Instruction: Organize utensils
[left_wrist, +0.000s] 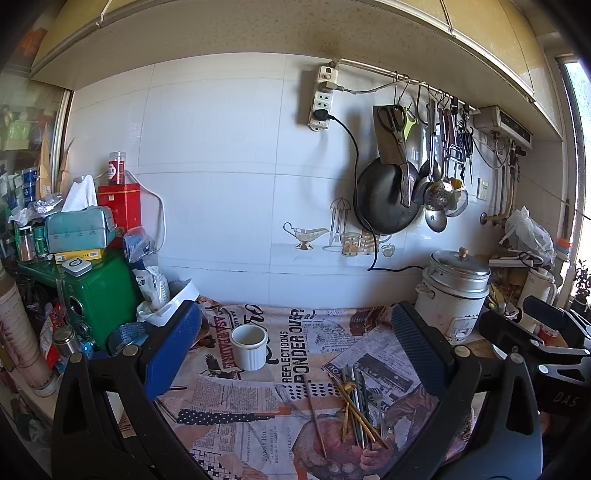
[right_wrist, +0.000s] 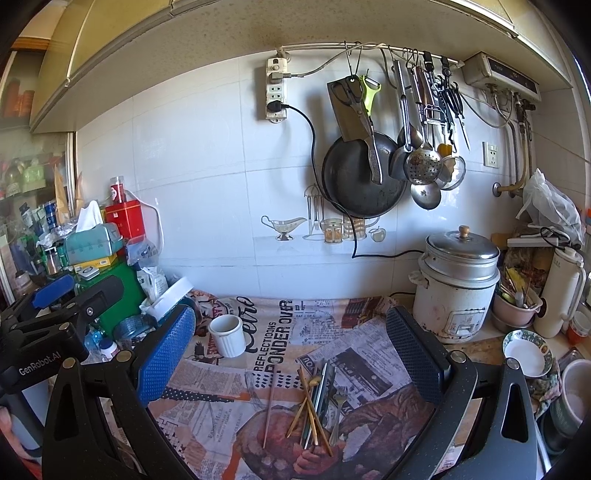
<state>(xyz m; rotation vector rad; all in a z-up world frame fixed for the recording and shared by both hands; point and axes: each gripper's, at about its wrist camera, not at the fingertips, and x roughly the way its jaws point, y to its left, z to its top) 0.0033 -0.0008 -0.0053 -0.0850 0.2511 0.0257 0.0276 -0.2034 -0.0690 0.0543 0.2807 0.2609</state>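
A pile of utensils (left_wrist: 360, 410), gold chopsticks, grey sticks and a fork, lies on the newspaper-print cloth (left_wrist: 240, 406); it also shows in the right wrist view (right_wrist: 317, 402). One chopstick (left_wrist: 314, 417) lies apart to its left (right_wrist: 269, 410). A white ribbed cup (left_wrist: 250, 346) stands upright behind them (right_wrist: 228, 335). My left gripper (left_wrist: 295, 350) is open and empty above the cloth. My right gripper (right_wrist: 291, 350) is open and empty, above the pile. Each gripper's body shows at the other view's edge.
A rice cooker (right_wrist: 456, 288) stands at the back right beside a thermos (right_wrist: 563, 291) and bowls (right_wrist: 526, 352). A green box (left_wrist: 98, 295) with tins and a tissue box crowds the left. A pan and ladles (right_wrist: 364, 177) hang on the tiled wall.
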